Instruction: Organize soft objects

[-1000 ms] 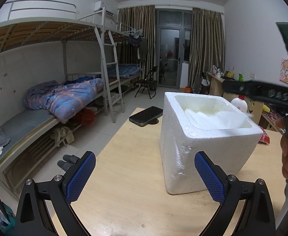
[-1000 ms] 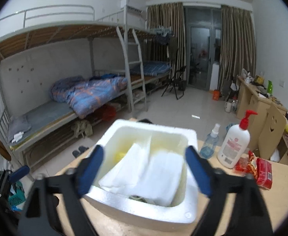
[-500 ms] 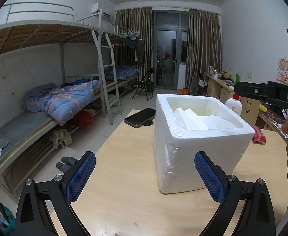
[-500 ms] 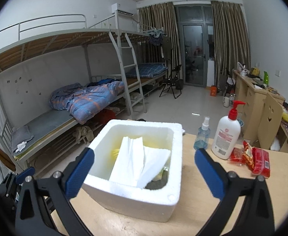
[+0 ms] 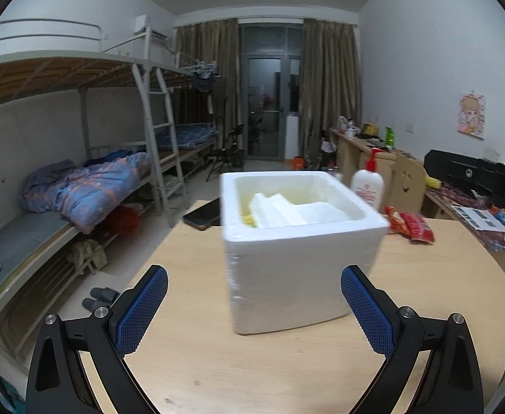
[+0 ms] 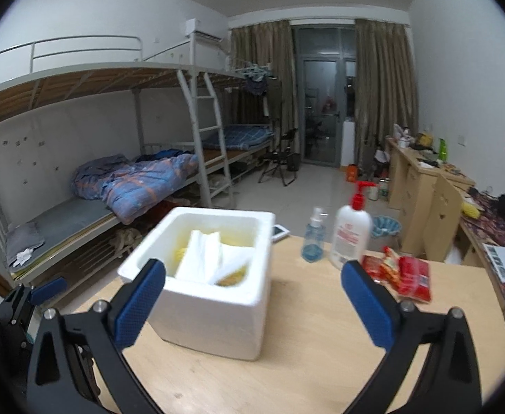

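Observation:
A white foam box (image 5: 300, 258) stands on the wooden table (image 5: 218, 362); it also shows in the right wrist view (image 6: 214, 307). White folded soft sheets (image 6: 207, 258) and something yellow lie inside it, also seen in the left wrist view (image 5: 280, 207). My left gripper (image 5: 254, 310) is open and empty, just short of the box's near side. My right gripper (image 6: 252, 307) is open and empty, held back from and above the box's right front corner.
A lotion pump bottle (image 6: 350, 234), a blue spray bottle (image 6: 312, 241) and red snack packets (image 6: 404, 276) stand right of the box. A dark phone (image 5: 204, 215) lies at the table's far edge. Bunk beds (image 5: 80, 189) line the left wall, desks (image 6: 421, 179) the right.
Both grippers have drawn back and up from the box. The right gripper, which hung over the box's opening, now sits farther back and to the right. The white sheets stay in the box.

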`<state>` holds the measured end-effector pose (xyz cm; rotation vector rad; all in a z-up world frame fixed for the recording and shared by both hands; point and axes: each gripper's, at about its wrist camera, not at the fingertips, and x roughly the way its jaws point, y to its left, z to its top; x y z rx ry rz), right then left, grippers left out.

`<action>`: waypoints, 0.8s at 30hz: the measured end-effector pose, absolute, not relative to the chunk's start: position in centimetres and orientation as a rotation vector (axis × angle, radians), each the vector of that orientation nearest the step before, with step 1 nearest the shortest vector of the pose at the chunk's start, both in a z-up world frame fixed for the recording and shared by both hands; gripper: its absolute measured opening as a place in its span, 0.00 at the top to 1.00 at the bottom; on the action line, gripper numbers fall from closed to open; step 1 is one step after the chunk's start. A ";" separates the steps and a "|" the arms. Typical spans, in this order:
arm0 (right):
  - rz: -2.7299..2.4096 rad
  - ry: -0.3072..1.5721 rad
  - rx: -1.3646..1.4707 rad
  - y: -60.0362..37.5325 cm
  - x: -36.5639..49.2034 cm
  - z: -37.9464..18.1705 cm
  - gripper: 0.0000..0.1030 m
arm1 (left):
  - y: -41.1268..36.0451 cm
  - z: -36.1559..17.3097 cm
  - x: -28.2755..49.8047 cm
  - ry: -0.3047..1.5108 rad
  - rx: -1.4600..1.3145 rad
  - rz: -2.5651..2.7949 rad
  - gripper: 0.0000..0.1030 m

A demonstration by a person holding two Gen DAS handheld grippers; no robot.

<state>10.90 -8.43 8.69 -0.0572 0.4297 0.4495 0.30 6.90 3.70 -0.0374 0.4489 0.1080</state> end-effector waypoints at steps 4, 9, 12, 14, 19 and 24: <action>0.382 0.421 -0.040 -11.3 9.8 8.6 0.00 | 4.5 3.9 0.4 0.447 -0.021 0.037 0.02; 0.286 0.424 -0.012 -15.0 8.2 8.1 0.00 | 1.4 3.9 0.3 0.445 0.004 -0.054 0.02; 0.239 0.426 0.014 -17.1 7.0 7.7 0.00 | 0.0 4.0 0.2 0.442 0.017 -0.097 0.02; 0.217 0.425 0.017 -17.8 6.3 7.6 0.00 | -0.8 4.1 0.1 0.440 0.025 -0.125 0.02; 0.167 0.422 0.016 -19.3 5.1 6.8 0.00 | -1.8 4.2 0.3 0.443 0.033 -0.155 0.02; 0.166 0.433 0.035 -19.8 5.3 5.9 0.00 | -2.2 4.1 0.3 0.445 0.036 -0.165 0.02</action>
